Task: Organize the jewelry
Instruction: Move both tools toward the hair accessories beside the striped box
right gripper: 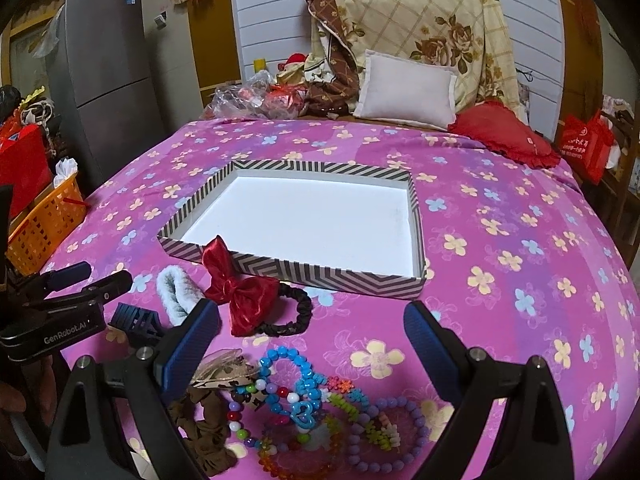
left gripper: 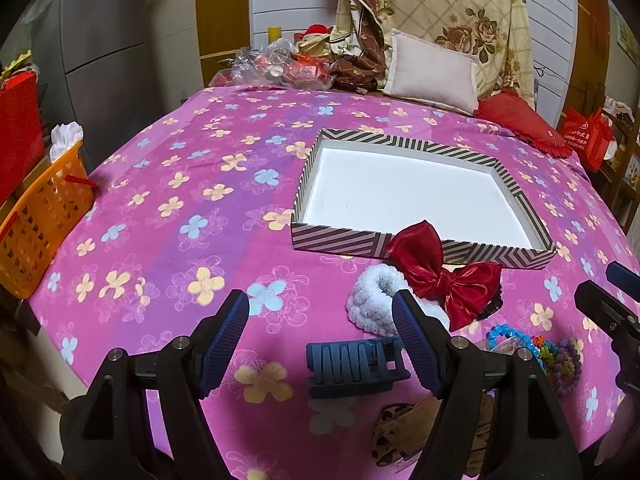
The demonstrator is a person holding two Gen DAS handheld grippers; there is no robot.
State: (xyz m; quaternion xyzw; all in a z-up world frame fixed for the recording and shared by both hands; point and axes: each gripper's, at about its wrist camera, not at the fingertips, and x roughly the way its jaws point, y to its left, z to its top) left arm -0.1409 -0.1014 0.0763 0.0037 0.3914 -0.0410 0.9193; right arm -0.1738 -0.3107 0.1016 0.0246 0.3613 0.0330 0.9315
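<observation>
Jewelry lies heaped on a pink flowered bedspread [right gripper: 500, 240] in front of a striped box [right gripper: 320, 276], its white inside bare. My left gripper [left gripper: 322, 336] hangs with jaws spread wide and holding nothing, straddling a blue claw clip [left gripper: 352, 368] on the cloth; a white scrunchie [left gripper: 372, 300] sits just beyond it, touching a red bow [left gripper: 440, 276] whose upper wing leans on the box's near wall. My right gripper [right gripper: 312, 340] is likewise wide open and empty above a tangle of bead bracelets [right gripper: 312, 412], with a brown scrunchie [right gripper: 208, 428] and a leopard clip [right gripper: 224, 368] beside them. Pillows [right gripper: 404, 92] rest at the far end; an orange basket [left gripper: 44, 216] stands off the left edge.
</observation>
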